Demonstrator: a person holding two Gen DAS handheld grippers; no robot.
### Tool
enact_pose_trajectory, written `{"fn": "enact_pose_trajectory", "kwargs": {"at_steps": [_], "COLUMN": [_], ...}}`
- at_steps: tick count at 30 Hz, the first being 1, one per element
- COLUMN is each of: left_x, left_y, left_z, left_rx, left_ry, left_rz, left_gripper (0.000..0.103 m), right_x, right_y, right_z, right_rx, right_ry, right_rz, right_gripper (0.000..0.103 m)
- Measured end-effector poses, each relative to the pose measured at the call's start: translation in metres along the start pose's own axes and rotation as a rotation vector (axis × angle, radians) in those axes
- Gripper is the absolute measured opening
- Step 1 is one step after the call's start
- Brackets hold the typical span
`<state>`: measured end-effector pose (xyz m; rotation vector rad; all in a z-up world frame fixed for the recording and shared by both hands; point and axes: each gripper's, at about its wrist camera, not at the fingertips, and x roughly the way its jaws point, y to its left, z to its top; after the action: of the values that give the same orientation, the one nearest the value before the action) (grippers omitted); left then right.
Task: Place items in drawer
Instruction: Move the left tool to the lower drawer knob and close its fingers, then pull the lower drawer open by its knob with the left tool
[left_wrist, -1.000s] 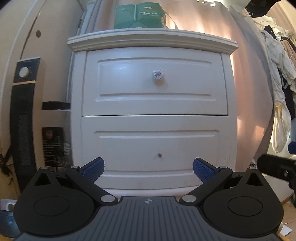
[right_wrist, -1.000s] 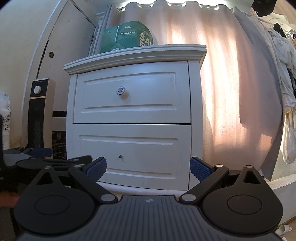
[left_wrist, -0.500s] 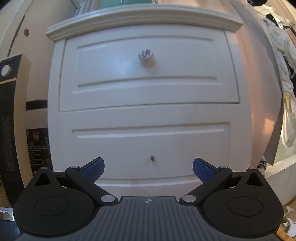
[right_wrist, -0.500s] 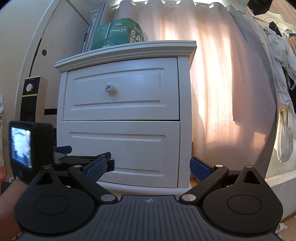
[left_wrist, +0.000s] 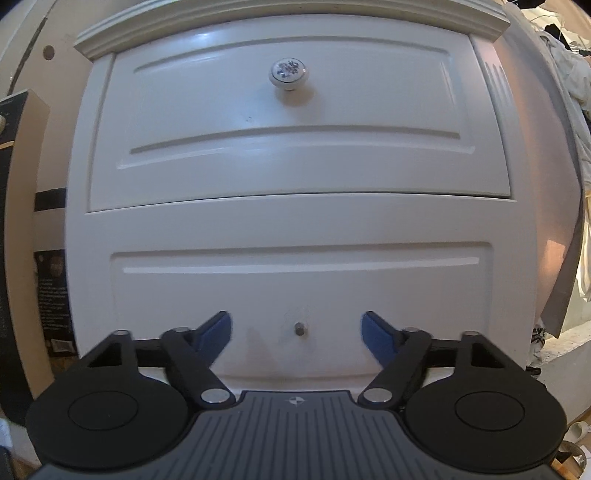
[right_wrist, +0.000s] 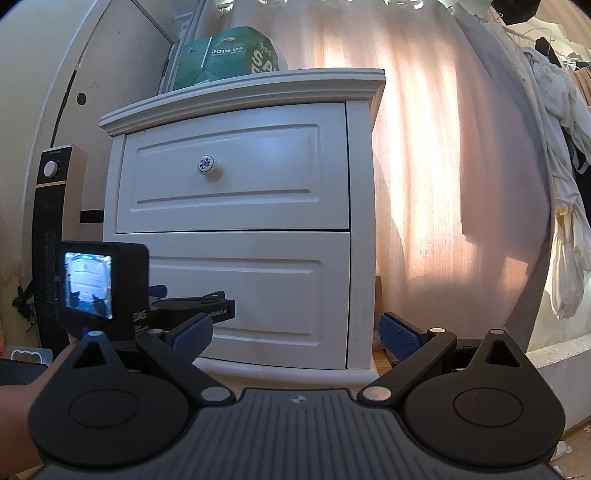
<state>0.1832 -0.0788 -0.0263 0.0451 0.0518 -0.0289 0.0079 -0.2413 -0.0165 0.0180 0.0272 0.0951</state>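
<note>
L gripper (left_wrist: 296, 329) nearer, jaws spread w/ lower drawer (left_wrist: 295, 280) stud (left_wrist: 298, 328) dead centre at 12; R gripper (right_wrist: 295, 332) jaws spread, empty, drawer at 11.

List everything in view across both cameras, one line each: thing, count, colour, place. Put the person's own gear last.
Nightstand: one, white, against the curtain, directly ahead of both cameras.
Top drawer: one, white, closed, with a white round knob bearing a blue pattern.
Bottom drawer: one, white, closed, only a small metal stud where a knob would be.
Box: one, green with white print, on top of the nightstand.
Tower heater: one, black and beige, left of the nightstand.
Curtain: one, pinkish, backlit, behind the nightstand.
Hanging clothes: several, mostly white, far right.
Left gripper: one, black with blue pads, open, level with the stud.
Right gripper: one, black with blue pads, open, farther back.
</note>
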Motion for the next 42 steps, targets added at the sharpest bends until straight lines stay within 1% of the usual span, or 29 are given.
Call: {"fn": "enact_pose_trajectory", "kwargs": {"at_steps": [2, 3, 4, 5, 6, 9, 10, 13, 15, 17, 20, 23, 25, 29, 33, 40, 42], "left_x": [0.007, 0.011, 0.015, 0.017, 0.019, 0.022, 0.022, 0.025, 0.026, 0.026, 0.027, 0.028, 0.029, 0.028, 0.019, -0.003, -0.011], "left_y": [0.000, 0.000, 0.001, 0.001, 0.000, -0.003, -0.003, -0.002, -0.004, -0.004, -0.002, -0.004, -0.002, -0.003, 0.004, 0.006, 0.010], "left_z": [0.000, 0.000, -0.001, -0.001, -0.002, -0.003, -0.004, -0.003, -0.002, -0.002, -0.001, 0.000, 0.000, -0.001, 0.001, -0.001, -0.002], "left_rx": [-0.011, -0.020, -0.031, -0.035, -0.035, -0.016, -0.013, -0.027, -0.023, -0.033, -0.045, -0.033, -0.052, -0.033, -0.044, -0.016, -0.021], "left_ry": [0.013, 0.027, 0.044, 0.053, 0.058, 0.052, 0.051, 0.060, 0.067, 0.070, 0.080, 0.085, 0.091, 0.090, 0.092, 0.075, 0.074], "left_rz": [-0.008, -0.008, -0.011, -0.011, -0.007, 0.007, 0.010, -0.015, -0.008, 0.007, -0.003, -0.002, -0.008, -0.017, -0.024, -0.033, -0.042], "left_gripper": [0.058, 0.055, 0.047, 0.043, 0.042, 0.035, 0.031, 0.013, 0.013, 0.004, 0.004, 0.003, 0.003, 0.003, 0.003, 0.003, 0.003], "right_x": [0.000, 0.000, -0.001, -0.001, -0.001, -0.002, -0.003, -0.003, -0.003, -0.004, -0.004, -0.005, -0.006, -0.007, -0.008, -0.013, -0.016], "right_y": [0.000, -0.001, -0.001, -0.001, -0.001, -0.002, -0.002, -0.002, -0.002, -0.003, -0.004, -0.005, -0.005, -0.007, -0.008, -0.010, -0.010], "right_z": [0.000, 0.000, 0.000, 0.000, 0.000, 0.001, 0.001, 0.001, 0.001, 0.001, 0.000, 0.001, 0.001, 0.002, 0.003, 0.004, 0.005], "right_rx": [-0.001, -0.001, -0.001, 0.000, 0.001, 0.001, 0.000, -0.005, -0.006, -0.005, -0.005, -0.004, -0.005, -0.003, 0.000, 0.004, 0.007], "right_ry": [-0.001, -0.002, -0.003, -0.003, -0.004, -0.007, -0.007, -0.004, 0.001, 0.002, 0.003, 0.003, 0.001, -0.005, -0.010, -0.017, -0.023], "right_rz": [0.000, -0.001, -0.002, -0.003, -0.004, -0.006, -0.006, -0.008, -0.009, -0.010, -0.011, -0.013, -0.014, -0.017, -0.020, -0.036, -0.039], "right_gripper": [0.103, 0.103, 0.103, 0.103, 0.103, 0.103, 0.103, 0.103, 0.103, 0.103, 0.103, 0.103, 0.103, 0.103, 0.103, 0.103, 0.103]}}
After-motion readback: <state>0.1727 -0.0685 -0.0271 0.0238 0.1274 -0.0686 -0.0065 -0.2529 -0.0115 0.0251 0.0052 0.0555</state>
